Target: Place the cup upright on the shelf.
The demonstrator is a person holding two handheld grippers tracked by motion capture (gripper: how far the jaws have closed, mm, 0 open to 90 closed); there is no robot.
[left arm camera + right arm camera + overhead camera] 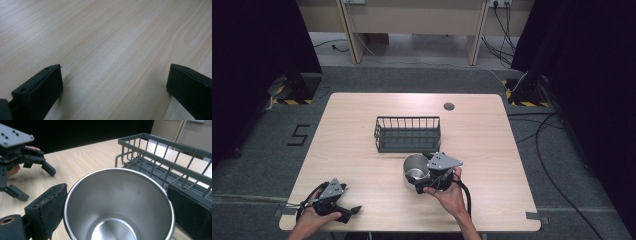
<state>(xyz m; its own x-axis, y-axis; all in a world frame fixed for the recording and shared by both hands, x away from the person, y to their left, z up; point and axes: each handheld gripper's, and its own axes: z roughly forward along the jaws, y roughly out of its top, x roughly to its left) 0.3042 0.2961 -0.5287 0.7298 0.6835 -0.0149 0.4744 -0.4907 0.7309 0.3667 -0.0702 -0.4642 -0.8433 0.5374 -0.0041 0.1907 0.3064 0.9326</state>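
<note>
While the right gripper [117, 202] brackets the round polished stainless-steel cup [118, 205], both pads sit against the rim, one per side: cup is clamped, per right gripper view. The cup stands upright on the light wood-grain tabletop [362, 165], just in front of the dark grey wire rack basket [407, 133], near side, approx. mid-table. Left gripper [343, 210] rests at the front left corner of the table, jaws spread wide w/ nothing between them; it lies well apart from the cup.

Step in hand, as judged: grasp phase, cup secured but not yet lifted. Next move likely calls for a straight vertical lift to clear the basket wall, then a short carry over the rim and a controlled set-down inside. Caution: smooth tapered wall may slip; keep the cup upright.
</note>
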